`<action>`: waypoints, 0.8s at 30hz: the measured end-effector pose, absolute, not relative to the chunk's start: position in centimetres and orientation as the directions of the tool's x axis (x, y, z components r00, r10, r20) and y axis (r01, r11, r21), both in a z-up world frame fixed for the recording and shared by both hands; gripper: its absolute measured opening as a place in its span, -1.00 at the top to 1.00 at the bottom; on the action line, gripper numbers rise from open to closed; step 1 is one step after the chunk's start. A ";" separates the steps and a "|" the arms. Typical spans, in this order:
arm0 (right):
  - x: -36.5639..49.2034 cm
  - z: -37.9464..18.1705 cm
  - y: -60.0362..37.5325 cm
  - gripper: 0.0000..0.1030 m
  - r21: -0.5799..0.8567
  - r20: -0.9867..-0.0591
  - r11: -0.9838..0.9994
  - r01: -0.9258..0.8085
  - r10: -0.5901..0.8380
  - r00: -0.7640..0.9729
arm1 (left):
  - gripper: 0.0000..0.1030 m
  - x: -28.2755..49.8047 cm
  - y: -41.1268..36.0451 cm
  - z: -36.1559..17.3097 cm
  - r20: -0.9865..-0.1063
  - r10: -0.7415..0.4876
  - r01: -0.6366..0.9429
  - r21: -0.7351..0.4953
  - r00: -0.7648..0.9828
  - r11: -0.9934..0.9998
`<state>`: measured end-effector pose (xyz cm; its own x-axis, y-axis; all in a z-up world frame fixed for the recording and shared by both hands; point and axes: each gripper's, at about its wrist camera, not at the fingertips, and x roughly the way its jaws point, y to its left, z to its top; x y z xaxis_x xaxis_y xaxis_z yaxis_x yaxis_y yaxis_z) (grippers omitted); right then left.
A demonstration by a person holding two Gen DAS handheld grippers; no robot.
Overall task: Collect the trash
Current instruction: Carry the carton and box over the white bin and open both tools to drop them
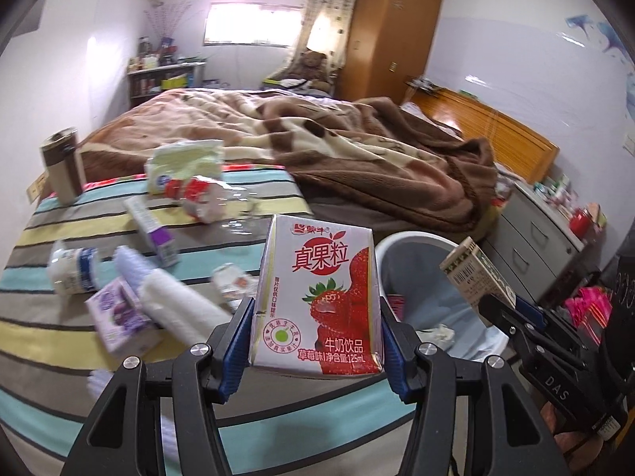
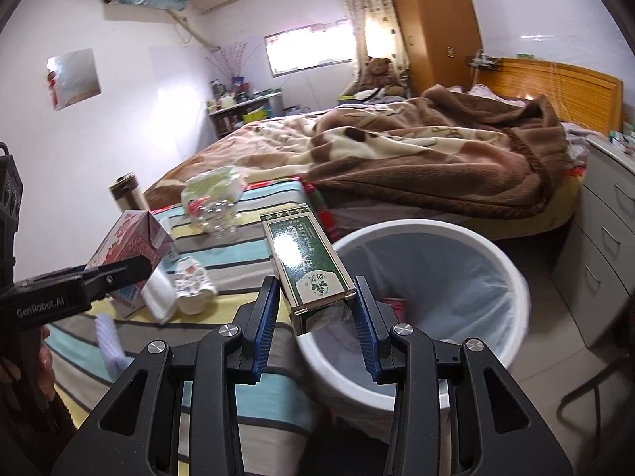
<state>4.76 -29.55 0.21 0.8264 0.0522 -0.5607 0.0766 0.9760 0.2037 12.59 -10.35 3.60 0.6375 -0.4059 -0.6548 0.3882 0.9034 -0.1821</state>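
Both pairs of jaws are standing part-way closed, each pressing its blue pads on a piece of trash. Left gripper [image 1: 316,351] is clamping the strawberry milk carton [image 1: 317,301] upright by its 2 narrow sides, label facing the camera; right gripper [image 2: 313,325] is pinching the green box [image 2: 307,261] near its lower end, so most of the box is sticking out ahead. Gripping low probably leaves each item free to fall clear once the pads are letting go.

White bin [image 2: 512,273], lined with a bag, is standing on the floor just right of the striped sheet [image 1: 99,214], with the green box hanging over its near-left rim and the carton still over the sheet's edge, left of the bin.

Left view is showing what the other barely catches: a purple carton [image 1: 119,317], a small bottle [image 1: 73,269] and a crushed clear bottle [image 1: 206,198] lying on the sheet. Right view is looking deeper into the bin, where something pink is lying at the bottom.
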 end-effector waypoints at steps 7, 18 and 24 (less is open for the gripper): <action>4.8 0.0 -31.5 0.25 0.194 -0.572 0.971 0.138 -0.003 0.820 | -0.12 12.7 -14.8 3.3 -0.662 -0.448 0.455 -0.177 0.602 0.873; 4.9 -1.4 -34.3 0.25 0.185 -0.612 0.961 0.203 -0.049 0.790 | -0.12 13.3 -21.0 1.6 -0.691 -0.498 0.534 -0.190 0.524 0.824; 5.0 -2.2 -35.5 0.25 0.176 -0.637 0.956 0.235 -0.071 0.768 | -0.12 13.5 -23.9 0.5 -0.713 -0.502 0.569 -0.175 0.490 0.804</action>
<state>5.03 -35.47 -2.19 0.7676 -0.0714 -0.6370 0.2348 0.9560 0.1757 13.51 -23.87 0.47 0.4901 -0.5019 -0.7127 0.5689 0.8036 -0.1747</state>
